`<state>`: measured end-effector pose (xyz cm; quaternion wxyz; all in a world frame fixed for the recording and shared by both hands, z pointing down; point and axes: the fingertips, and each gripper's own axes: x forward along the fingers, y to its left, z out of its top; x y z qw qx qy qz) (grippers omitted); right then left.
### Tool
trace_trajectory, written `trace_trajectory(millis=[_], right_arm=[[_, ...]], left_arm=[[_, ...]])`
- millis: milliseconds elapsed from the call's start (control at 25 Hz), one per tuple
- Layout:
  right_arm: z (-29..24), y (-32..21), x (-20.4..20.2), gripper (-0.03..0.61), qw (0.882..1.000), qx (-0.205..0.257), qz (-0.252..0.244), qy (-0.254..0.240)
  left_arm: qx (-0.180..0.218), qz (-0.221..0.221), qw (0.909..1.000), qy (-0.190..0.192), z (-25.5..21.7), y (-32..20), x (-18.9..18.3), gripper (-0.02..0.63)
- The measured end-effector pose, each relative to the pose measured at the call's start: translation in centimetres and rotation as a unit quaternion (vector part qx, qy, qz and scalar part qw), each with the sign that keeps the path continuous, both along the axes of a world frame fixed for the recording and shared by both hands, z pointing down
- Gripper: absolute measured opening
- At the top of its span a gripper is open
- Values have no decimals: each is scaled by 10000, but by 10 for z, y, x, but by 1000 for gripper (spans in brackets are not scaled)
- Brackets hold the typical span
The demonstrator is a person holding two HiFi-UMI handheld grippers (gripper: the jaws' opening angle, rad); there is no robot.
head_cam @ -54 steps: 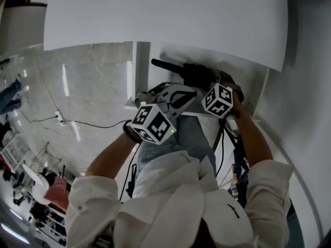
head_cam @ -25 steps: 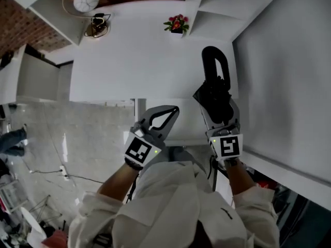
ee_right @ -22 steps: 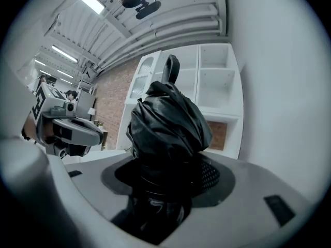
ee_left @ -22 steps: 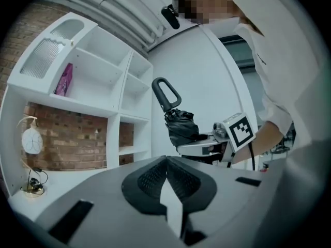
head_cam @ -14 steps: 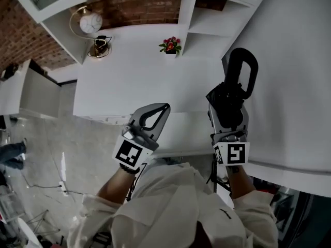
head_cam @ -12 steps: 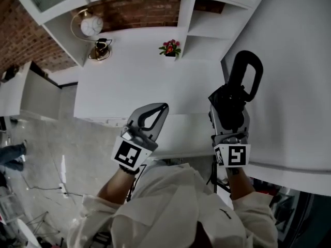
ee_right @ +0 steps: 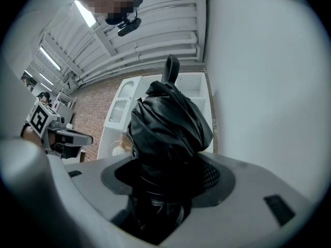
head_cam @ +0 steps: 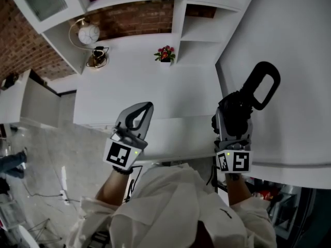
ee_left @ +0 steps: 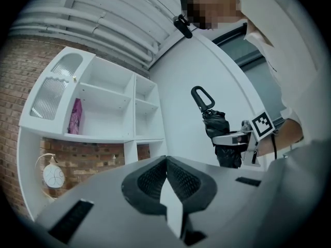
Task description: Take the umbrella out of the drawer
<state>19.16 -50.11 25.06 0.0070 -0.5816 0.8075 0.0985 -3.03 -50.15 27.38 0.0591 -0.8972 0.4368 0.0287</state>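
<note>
two hand-held grippers are raised in front of the person, well apart, over a flat white worktop point(head_cam: 150, 87). the right gripper point(head_cam: 234, 122) has its jaws clamped round the bunched cloth of a black folded umbrella with a plastic loop at one end point(head_cam: 237, 110), and nothing else touches it. the umbrella is up in the air at the right of the head view, just beside a plain white panel point(head_cam: 289, 45). from above, its long axis runs away from the person and leans to the right, with the loop handle point(head_cam: 249, 93) at the far end. in the left gripper view it stands nearly upright against the white panel, handle on top. in the right gripper view it points straight out along the jaws, with the handle farthest from the camera.

its other end sinks into the shadow between the jaws and behind the gripper body, so i cannot make out the tip in any view. the cloth is glossy, crumpled and loosely gathered, swelling into a bulge above the jaws and narrowing into tighter rings lower down.

the left gripper point(head_cam: 146, 107) has its jaws pressed together at the tips, with nothing between them. beyond it are a small pot of red flowers point(head_cam: 165, 53), a round white clock point(head_cam: 88, 34), a white shelf unit point(ee_left: 111, 112) holding a pink book point(ee_left: 76, 117), and a red brick wall point(head_cam: 15, 30)
</note>
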Motion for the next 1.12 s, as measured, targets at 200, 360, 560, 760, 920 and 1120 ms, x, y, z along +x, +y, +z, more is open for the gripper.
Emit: trace_trajectory(millis=[200, 360, 560, 760, 920, 1120], right_arm=[[-4, 5, 11, 279, 9999, 36, 45, -114], [-8, 6, 12, 279, 9998, 90, 50, -172], [-7, 6, 12, 279, 9997, 114, 47, -205], [-7, 5, 15, 279, 9995, 136, 44, -285], [-9, 6, 17, 279, 9995, 124, 74, -265], [-8, 9, 23, 279, 9995, 98, 88, -298]], left_arm=[[46, -34, 10000, -37, -4, 3, 3, 23], [70, -62, 10000, -18, -6, 5, 5, 23], [72, -118, 9999, 12, -8, 5, 4, 23], [127, -141, 9998, 23, -10, 5, 4, 23], [147, -158, 9998, 33, -13, 6, 5, 23], [101, -170, 9998, 27, -11, 8, 9, 23]])
